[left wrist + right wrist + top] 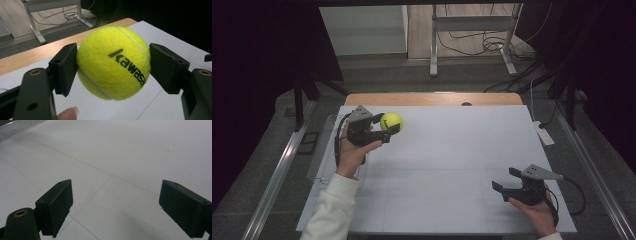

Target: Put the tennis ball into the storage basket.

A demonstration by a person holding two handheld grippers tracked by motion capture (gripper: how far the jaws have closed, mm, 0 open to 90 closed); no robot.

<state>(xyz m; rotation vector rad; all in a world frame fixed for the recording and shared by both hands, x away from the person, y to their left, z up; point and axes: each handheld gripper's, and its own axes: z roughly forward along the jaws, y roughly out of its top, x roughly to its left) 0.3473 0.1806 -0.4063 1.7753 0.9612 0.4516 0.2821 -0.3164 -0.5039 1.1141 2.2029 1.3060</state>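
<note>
Looking down from the high view, the left gripper (388, 127) is up over the far left part of the white table sheet (452, 165), and its two black jaws are pinching a yellow tennis ball (391, 121) from either side. Nothing lies on the sheet around that claw. Behind its hand, a clear plastic tray (323, 150) sits at the table's left edge; what it holds, I cannot tell. Beyond the claw runs the bare wooden table edge (432, 98), then a metal stand (472, 30) with loose cables (472, 42) on the floor. Well apart, near the front right corner, the right gripper (505, 179) rests low with its jaws spread wide and nothing between them. A white power strip (544, 133) lies past it at the right edge.

Switching to the left gripper view, the tennis ball (113, 62) sits squarely between the jaws, both pads pressed against its felt, black "kawasa" lettering facing the camera. A fingertip (68, 113) pokes in below. Ahead of the claw, the white sheet gives way to the wooden edge (32, 56), with the stand's legs (35, 27) farther off.

Over to the right gripper view: jaws wide apart, white sheet (130, 157) with thin seam lines ahead and below, nothing in the way.
</note>
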